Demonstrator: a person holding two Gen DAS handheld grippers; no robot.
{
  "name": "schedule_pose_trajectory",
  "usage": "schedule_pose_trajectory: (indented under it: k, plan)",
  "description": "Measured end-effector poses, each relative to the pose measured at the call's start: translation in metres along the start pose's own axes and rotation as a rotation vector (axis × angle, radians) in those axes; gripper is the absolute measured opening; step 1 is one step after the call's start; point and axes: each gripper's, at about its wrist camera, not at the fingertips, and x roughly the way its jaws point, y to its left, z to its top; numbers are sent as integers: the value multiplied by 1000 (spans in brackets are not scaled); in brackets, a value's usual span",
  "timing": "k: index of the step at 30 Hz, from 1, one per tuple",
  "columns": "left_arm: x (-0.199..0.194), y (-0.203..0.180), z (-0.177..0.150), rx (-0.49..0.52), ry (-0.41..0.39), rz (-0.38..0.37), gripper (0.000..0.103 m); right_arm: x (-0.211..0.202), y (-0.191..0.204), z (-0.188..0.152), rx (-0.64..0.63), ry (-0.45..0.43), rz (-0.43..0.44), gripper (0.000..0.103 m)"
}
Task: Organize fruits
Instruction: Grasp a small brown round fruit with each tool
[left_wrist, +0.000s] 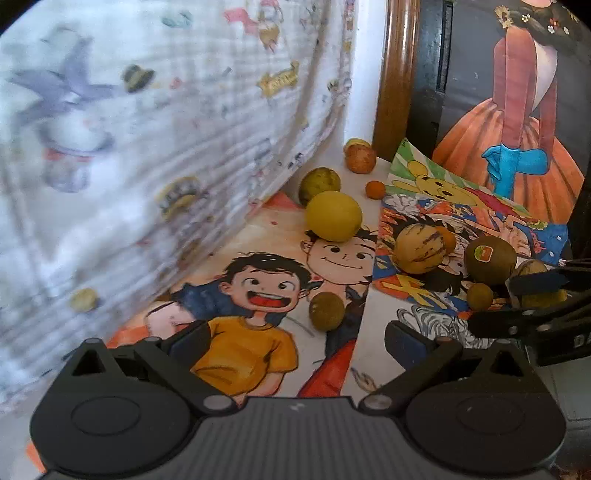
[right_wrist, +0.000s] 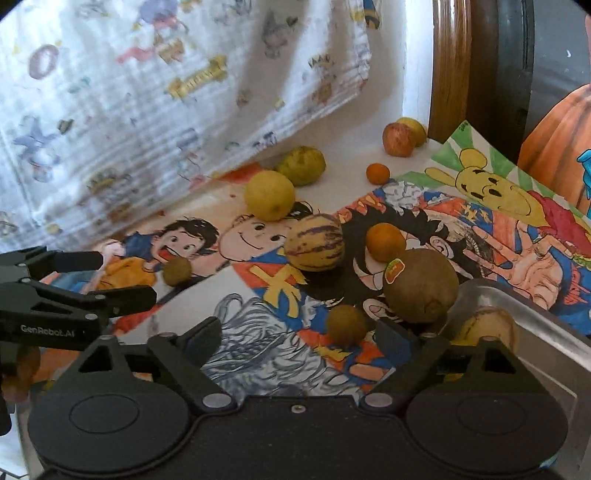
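Note:
Fruits lie scattered on cartoon posters. In the left wrist view, my left gripper (left_wrist: 295, 336) is open, and a small brown fruit (left_wrist: 327, 310) sits just ahead between its fingers. Beyond are a yellow lemon (left_wrist: 334, 216), a striped melon (left_wrist: 419, 249) and a stickered kiwi (left_wrist: 489, 260). My right gripper (right_wrist: 299, 332) is open too, low over the posters, with another small brown fruit (right_wrist: 346, 324) close to its right finger. The kiwi (right_wrist: 421, 288) lies just past it, with an orange (right_wrist: 385, 242) and the striped melon (right_wrist: 314, 242) behind. A metal tray (right_wrist: 524, 299) at the right holds a pale fruit (right_wrist: 491, 325).
A printed white cloth (left_wrist: 147, 147) hangs along the left. At the back lie a green fruit (right_wrist: 302, 165), an apple (right_wrist: 398, 139) and a small orange (right_wrist: 378, 173), near a wooden frame (right_wrist: 448, 70). My left gripper (right_wrist: 114, 277) shows at the right wrist view's left edge.

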Motion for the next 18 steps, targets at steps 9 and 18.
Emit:
schedule_pose_trajectory:
  k: [9,18]
  plan:
    - [25,-6,2,-14,31,-42,95,18,-2,1,-26,-6,-52,81]
    - [31,-13,4,-1,29,-46,79,28,1,0,-111,24,-103,63]
